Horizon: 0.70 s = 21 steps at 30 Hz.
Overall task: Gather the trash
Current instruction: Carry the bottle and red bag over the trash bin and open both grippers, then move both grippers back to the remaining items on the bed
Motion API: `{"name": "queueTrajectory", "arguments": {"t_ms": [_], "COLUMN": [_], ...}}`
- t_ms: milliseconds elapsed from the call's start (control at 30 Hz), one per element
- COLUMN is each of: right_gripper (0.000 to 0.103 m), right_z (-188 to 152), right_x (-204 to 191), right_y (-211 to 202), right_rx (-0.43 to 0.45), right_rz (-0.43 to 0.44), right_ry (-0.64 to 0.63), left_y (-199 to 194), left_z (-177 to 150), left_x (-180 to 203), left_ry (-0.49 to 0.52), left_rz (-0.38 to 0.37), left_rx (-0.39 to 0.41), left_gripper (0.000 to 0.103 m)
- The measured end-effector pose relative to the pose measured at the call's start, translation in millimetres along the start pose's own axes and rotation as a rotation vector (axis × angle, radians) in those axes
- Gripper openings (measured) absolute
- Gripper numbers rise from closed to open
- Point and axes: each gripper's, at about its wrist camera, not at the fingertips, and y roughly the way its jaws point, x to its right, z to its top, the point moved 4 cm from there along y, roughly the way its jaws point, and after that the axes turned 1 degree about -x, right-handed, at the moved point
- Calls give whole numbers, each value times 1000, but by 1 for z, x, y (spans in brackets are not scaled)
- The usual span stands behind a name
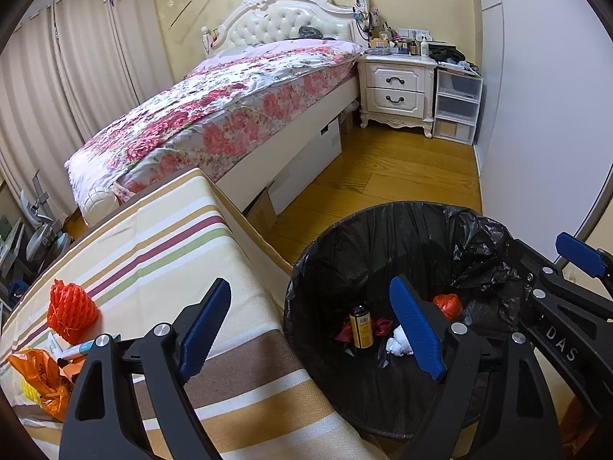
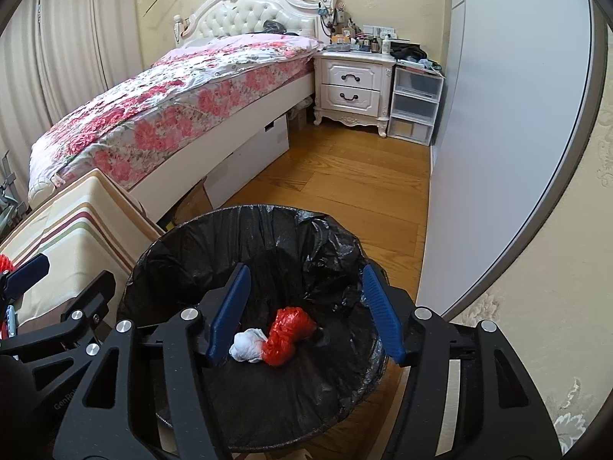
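1. Left wrist view: on the striped bench (image 1: 161, 253) lie an orange plastic bag (image 1: 38, 377) and a red foam net (image 1: 71, 312).
2. The left hand-held gripper (image 1: 312, 331) stands wide open with nothing between its jaws, straddling the bench edge and the bin rim.
3. The black-lined trash bin (image 1: 329, 253) stands on the wooden floor, just beside the bench; in it lie a dark bottle (image 1: 361, 326), white tissue (image 1: 398, 345) and red wrap (image 1: 448, 304).
4. Right wrist view: the right hand-held gripper (image 2: 306, 316) hangs over the bin, open and empty.
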Motion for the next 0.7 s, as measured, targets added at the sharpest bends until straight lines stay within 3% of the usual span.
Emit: {"name": "queueTrajectory", "arguments": {"t_ms": [333,700], "right_gripper": [67,67], "right_z": [-2,-19], "right_x": [-6,-56], "right_y": [-11,-35], "right_rx": [7,-4], "right_rz": [7,96], "right_ry": [-9,-79], "left_y": [-17,-45], "left_z": [0,-31], "left_x": [-16,-77], "left_ry": [-30,-120], "left_rz": [29,111], "left_rx": [40,25], "left_gripper": [83,83]}}
